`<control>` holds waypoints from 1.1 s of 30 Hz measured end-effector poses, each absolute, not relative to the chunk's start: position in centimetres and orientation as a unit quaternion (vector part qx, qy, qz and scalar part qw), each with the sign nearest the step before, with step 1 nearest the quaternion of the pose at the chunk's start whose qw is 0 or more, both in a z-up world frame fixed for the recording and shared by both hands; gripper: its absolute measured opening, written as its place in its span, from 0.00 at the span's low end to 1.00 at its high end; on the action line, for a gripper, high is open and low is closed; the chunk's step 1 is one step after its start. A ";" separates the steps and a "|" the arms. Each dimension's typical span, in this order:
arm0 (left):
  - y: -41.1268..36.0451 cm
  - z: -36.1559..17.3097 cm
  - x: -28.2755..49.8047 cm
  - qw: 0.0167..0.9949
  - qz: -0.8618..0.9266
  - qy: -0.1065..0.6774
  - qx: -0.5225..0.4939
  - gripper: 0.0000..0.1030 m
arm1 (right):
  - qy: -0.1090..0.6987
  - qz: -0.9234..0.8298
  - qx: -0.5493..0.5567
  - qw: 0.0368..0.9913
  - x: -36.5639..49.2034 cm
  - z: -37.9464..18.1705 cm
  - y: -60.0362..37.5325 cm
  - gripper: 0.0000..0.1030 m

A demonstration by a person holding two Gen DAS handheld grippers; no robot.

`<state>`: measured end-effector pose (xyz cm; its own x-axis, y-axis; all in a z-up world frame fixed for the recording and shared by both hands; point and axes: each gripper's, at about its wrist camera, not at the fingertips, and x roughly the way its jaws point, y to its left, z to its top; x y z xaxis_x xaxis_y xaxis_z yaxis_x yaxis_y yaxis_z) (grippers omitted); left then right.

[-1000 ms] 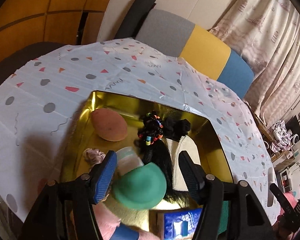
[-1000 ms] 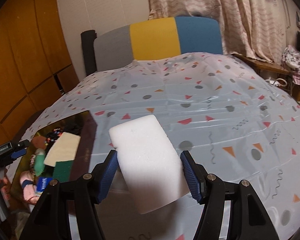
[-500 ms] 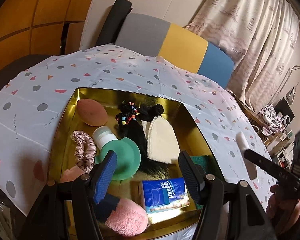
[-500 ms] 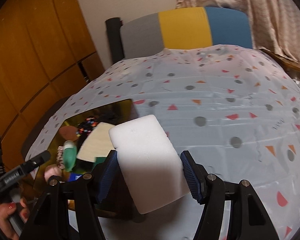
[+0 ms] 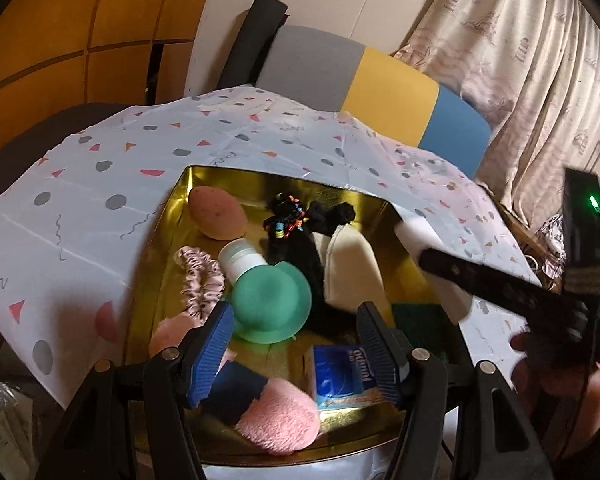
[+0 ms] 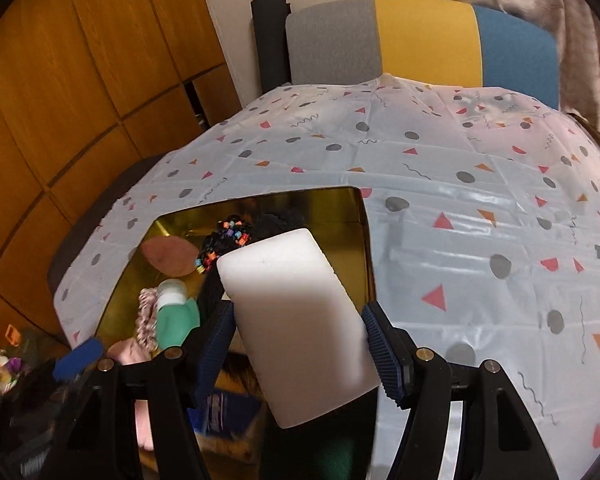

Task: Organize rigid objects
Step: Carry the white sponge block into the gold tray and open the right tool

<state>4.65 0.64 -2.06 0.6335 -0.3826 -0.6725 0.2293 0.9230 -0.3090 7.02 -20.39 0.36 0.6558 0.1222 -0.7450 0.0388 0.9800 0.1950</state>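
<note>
My right gripper is shut on a white foam block and holds it over the right side of a gold tray. In the left wrist view the block and the right gripper's arm come in over the tray's right rim. My left gripper is open and empty above the tray's near side. The tray holds a green-capped bottle, a blue box, a pink puff, a pink scrunchie, an orange sponge, a cream pad and black hair ties with coloured beads.
The tray sits on a table under a white cloth with coloured shapes. A grey, yellow and blue chair back stands at the far edge. Wood panels are at the left, curtains at the right.
My right gripper has moved left with the foam block, from over the cloth to over the tray. My left gripper has pulled back from the green-capped bottle and shows more of the tray.
</note>
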 end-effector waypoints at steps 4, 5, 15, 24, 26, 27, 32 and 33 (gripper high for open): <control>1.1 -1.9 4.6 0.903 -0.156 0.390 -0.095 0.63 | 0.413 0.011 0.082 0.907 9.3 0.0 -19.5 0.65; 1.2 -1.9 4.6 0.904 -0.151 0.389 -0.094 0.63 | 0.413 0.009 0.078 0.907 9.8 0.0 -19.5 0.65; 1.6 -1.9 4.9 0.911 -0.117 0.386 -0.082 0.63 | 0.425 -0.063 0.092 0.898 13.4 -2.0 -20.9 0.78; 0.9 -1.4 4.6 0.922 -0.089 0.371 -0.063 0.63 | 0.411 -0.085 0.111 0.901 11.0 -1.2 -22.5 0.85; 1.0 -1.4 4.6 0.922 -0.078 0.373 -0.063 0.63 | 0.412 -0.077 0.106 0.902 10.1 -1.0 -22.2 0.86; 1.1 -1.5 4.7 0.922 -0.074 0.374 -0.066 0.63 | 0.411 -0.073 0.096 0.904 9.6 -0.8 -21.8 0.87; 1.7 -1.5 4.5 0.923 -0.060 0.373 -0.068 0.63 | 0.403 -0.065 0.060 0.911 7.7 0.0 -20.3 0.92; 1.7 -1.5 4.5 0.923 -0.055 0.374 -0.064 0.63 | 0.402 -0.061 0.054 0.912 7.2 0.3 -19.9 0.92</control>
<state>4.52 1.67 -1.51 0.7138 -0.1501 -0.6841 0.0538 0.9856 -0.1601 7.22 -19.91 0.26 0.6687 -0.0674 -0.7404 0.1543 0.9868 0.0496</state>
